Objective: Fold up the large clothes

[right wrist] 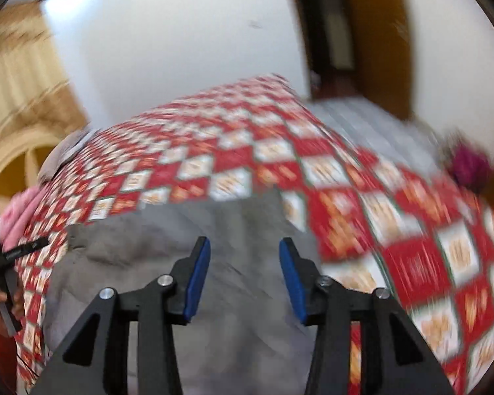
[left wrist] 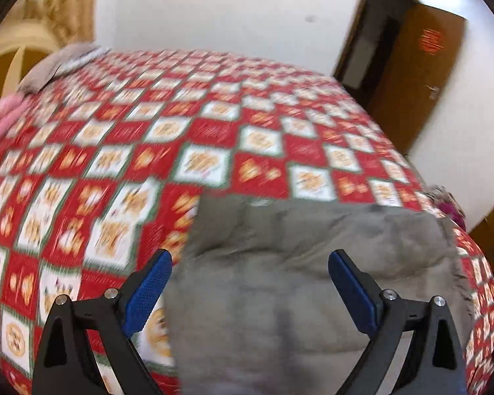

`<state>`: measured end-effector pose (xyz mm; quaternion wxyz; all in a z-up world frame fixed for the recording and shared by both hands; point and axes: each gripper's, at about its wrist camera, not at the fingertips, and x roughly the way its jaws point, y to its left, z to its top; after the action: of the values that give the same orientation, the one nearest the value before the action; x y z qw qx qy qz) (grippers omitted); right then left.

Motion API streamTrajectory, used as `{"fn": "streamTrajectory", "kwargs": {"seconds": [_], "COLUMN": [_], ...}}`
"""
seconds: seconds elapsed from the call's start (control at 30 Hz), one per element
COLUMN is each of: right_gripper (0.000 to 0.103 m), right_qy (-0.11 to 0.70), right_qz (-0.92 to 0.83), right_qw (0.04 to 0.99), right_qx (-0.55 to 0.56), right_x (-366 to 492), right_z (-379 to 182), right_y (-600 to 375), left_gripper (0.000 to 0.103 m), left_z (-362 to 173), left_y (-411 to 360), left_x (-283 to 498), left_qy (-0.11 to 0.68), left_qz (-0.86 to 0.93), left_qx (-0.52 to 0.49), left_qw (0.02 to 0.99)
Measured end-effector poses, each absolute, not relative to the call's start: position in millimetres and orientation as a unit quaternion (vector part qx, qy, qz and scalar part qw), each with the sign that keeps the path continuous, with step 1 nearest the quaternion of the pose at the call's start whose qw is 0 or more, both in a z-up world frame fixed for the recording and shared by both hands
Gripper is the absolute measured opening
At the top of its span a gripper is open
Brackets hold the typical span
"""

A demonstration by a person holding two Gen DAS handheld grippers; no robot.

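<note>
Grey garment [left wrist: 296, 279], folded into a rough rectangle, lying flat on the bed [left wrist: 181, 125] near its front edge, over the red-and-white checked bedspread [left wrist: 92, 151]. Left gripper [left wrist: 250, 263]: jaws spread wide above the garment, blue pads [left wrist: 148, 289] clear of the cloth, nothing grasped. Right gripper [right wrist: 244, 250]: jaws parted, released, poised over the same grey cloth. Pink fabric [left wrist: 0, 121] at the bed's left edge; brown door [left wrist: 411, 75] beyond the far corner. Both views motion-blurred.
</note>
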<state>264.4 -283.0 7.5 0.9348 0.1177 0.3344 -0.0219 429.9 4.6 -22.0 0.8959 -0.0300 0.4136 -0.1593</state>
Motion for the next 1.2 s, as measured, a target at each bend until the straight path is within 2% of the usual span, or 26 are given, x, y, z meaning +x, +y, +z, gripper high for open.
{"fn": "streamTrajectory", "kwargs": {"seconds": [0.13,0.27,0.4,0.47,0.57,0.9,0.97,1.03,1.2], "right_gripper": [0.044,0.025,0.024,0.024,0.022,0.016,0.007,0.002,0.002], "right_qy": [0.356,0.379,0.394,0.408,0.409,0.412,0.404,0.397,0.406], "right_qz": [0.06,0.056,0.034,0.025,0.025,0.03,0.01,-0.004,-0.028], "right_qw": [0.929,0.923,0.918,0.912,0.911,0.905,0.907,0.906,0.907], "right_qx": [0.078,0.036,0.035,0.033,0.052,0.102,0.121,0.145,0.103], "right_x": [337.9,382.7,397.4,401.6,401.7,398.8,392.9,389.3,396.4], "right_z": [12.2,-26.5,-73.6,-96.4,-109.2,-128.6,-129.4,-130.7,-127.7], "right_y": [-212.3,-170.7,-164.7,-165.0,-171.3,-187.6,-197.2,-206.7,-193.6], "left_gripper": [0.096,0.096,0.096,0.097,0.096,0.099,0.101,0.102,0.102], "left_z": [-12.1,-34.9,-73.7,-94.5,-104.0,-129.6,-131.6,-133.9,-139.3], "left_y": [-49.0,-102.9,-119.7,-114.9,-110.8,-132.7,-132.5,-134.6,-158.1], "left_x": [426.1,441.7,460.7,468.1,468.8,466.6,469.6,470.1,465.1], "left_qy": [0.398,0.41,0.423,0.442,0.429,0.412,0.417,0.42,0.414], "left_qz": [-0.172,-0.17,-0.141,-0.145,-0.156,-0.17,-0.181,-0.183,-0.158], "left_qx": [-0.009,0.016,0.051,0.033,0.011,0.023,0.018,0.02,0.083], "left_qw": [0.901,0.896,0.894,0.884,0.89,0.895,0.891,0.889,0.893]}}
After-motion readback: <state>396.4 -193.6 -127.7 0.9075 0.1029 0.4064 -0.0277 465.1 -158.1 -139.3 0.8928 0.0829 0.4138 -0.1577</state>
